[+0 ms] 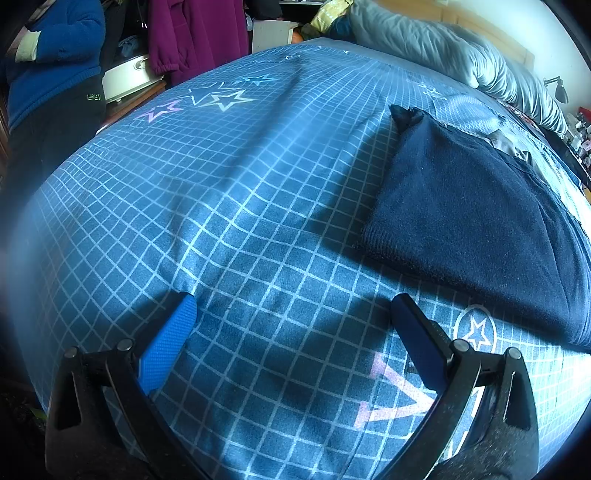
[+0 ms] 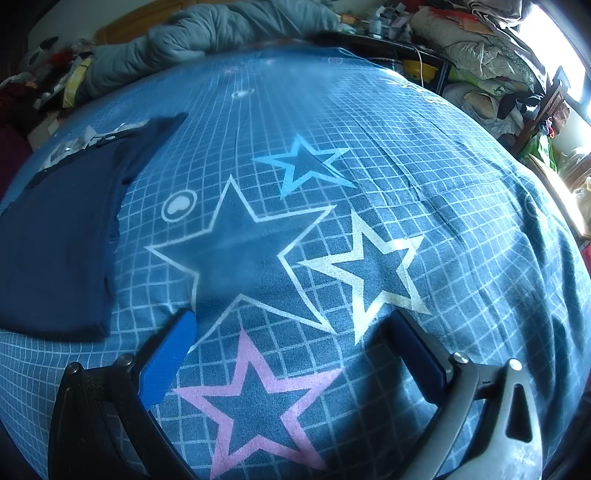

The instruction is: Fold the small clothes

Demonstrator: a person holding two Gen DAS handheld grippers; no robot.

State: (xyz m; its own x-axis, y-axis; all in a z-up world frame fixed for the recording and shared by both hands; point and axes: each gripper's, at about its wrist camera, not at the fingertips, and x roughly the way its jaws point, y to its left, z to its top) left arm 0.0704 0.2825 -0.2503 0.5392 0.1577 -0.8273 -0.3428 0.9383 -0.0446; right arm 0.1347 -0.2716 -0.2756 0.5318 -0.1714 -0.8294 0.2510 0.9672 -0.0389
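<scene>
Blue bedding printed with a white grid and outlined stars covers the bed (image 1: 221,206) that fills both views; a rumpled grey duvet (image 1: 443,40) lies along its far edge, and clutter and piled laundry ring the room. In the left wrist view the left gripper (image 1: 293,306) hovers over bare sheet with its blue-padded fingers (image 1: 168,347) spread wide and nothing between them. A folded navy garment (image 1: 472,218) lies flat on the bed at about two o'clock from that gripper, near but not touching it. A person in a blue sweater (image 1: 55,55) stands at ten o'clock beside a hanging purple garment (image 1: 195,33); a small green logo on the dark trousers is too small to read. Pink lettering on the sheet by the right-hand finger is cut off and unreadable. In the right wrist view the right gripper (image 2: 291,317) is likewise wide apart and empty, poised above a pink star (image 2: 258,402), with a large white star (image 2: 243,243) at twelve o'clock. The navy garment (image 2: 55,243) lies at nine to ten o'clock, apart from the fingers.
</scene>
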